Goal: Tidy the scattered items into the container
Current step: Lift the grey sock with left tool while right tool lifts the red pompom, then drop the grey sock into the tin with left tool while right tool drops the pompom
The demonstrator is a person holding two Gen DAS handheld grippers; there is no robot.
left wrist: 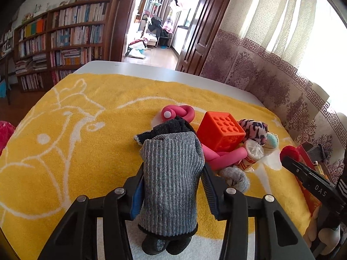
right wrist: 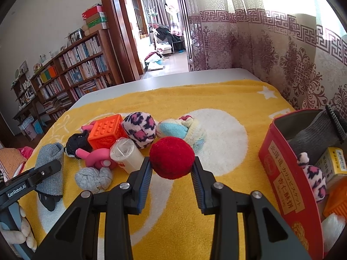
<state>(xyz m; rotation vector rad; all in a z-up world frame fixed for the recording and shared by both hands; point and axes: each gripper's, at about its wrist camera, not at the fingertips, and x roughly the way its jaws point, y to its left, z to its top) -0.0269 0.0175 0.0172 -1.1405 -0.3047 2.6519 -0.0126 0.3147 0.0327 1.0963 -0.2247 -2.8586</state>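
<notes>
A grey ribbed sock stands between the pads of my left gripper, which is shut on it just above the yellow towel. My right gripper is shut on a red woolly ball. The red tin stands open at the right, with a leopard sock, a grey sock and small boxes inside. Between the grippers lie an orange studded cube, a pink foam twist, a leopard sock ball, a blue and cream sock ball, a white roll and a grey sock ball.
The towel covers a white table whose far edge shows behind. A patterned curtain hangs close along the right side. A bookshelf and an open doorway lie beyond. Something pink sits at the towel's left edge.
</notes>
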